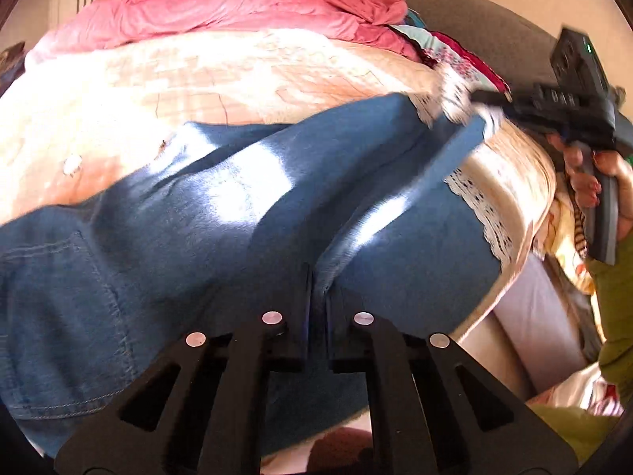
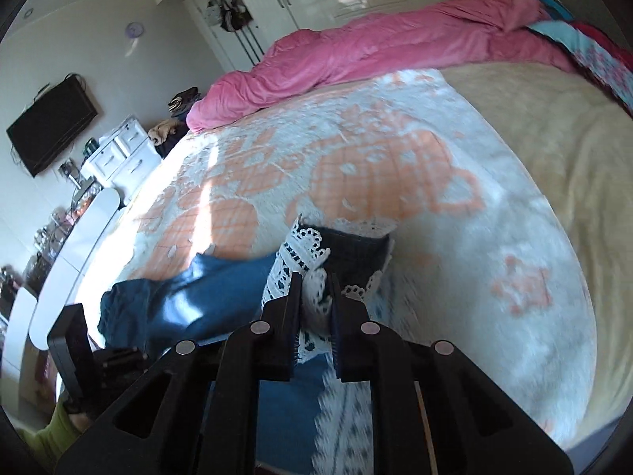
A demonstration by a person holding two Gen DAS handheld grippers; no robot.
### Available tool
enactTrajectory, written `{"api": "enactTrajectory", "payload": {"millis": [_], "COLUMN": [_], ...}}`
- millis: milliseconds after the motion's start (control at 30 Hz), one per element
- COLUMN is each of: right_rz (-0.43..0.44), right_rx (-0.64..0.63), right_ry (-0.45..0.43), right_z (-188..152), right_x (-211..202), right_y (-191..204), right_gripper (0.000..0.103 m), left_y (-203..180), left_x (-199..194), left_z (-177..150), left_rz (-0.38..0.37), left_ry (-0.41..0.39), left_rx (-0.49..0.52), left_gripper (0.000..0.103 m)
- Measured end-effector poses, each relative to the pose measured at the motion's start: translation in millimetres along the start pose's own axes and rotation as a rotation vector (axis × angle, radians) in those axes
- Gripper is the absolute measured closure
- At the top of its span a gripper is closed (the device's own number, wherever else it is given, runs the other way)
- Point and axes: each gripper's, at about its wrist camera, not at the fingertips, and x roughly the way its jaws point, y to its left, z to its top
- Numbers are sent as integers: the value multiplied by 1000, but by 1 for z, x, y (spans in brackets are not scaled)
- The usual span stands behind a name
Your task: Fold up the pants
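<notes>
Pants lying lengthwise between my two grippers.
I am pinching the pants (image 1: 245, 213) mid-fold with the left gripper (image 1: 316, 289); the right gripper (image 2: 314, 301) is clamping the lace hem (image 2: 292, 261), farther along.

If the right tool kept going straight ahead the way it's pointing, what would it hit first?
The right tool is already shut on the lace-trimmed hem of the jeans, so that cloth comes first. Beyond it, likely the peach-and-white bedspread; the pink duvet lies further back, though depth is unclear.
</notes>
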Motion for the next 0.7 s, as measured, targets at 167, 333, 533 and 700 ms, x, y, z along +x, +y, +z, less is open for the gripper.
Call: {"api": "enactTrajectory", "payload": {"millis": [167, 333, 533, 700], "right_rz": [9, 22, 68, 65], "right_rx": [26, 35, 2, -35], "right_ry": [59, 100, 116, 160], "right_z": [-50, -81, -92, -100], "right_x": [-16, -13, -18, -13], "right_y": [-16, -28, -27, -30], "right_gripper": [90, 85, 70, 94], "left_y": [-8, -14, -17, -22], "left_x": [-7, -4, 0, 0], "left_z": [-8, -16, -22, -25], "left_rz": [17, 37, 74, 102], "left_ry": [15, 54, 79, 90], "left_rx": [57, 85, 94, 112], "left_gripper": [102, 102, 102, 103]}}
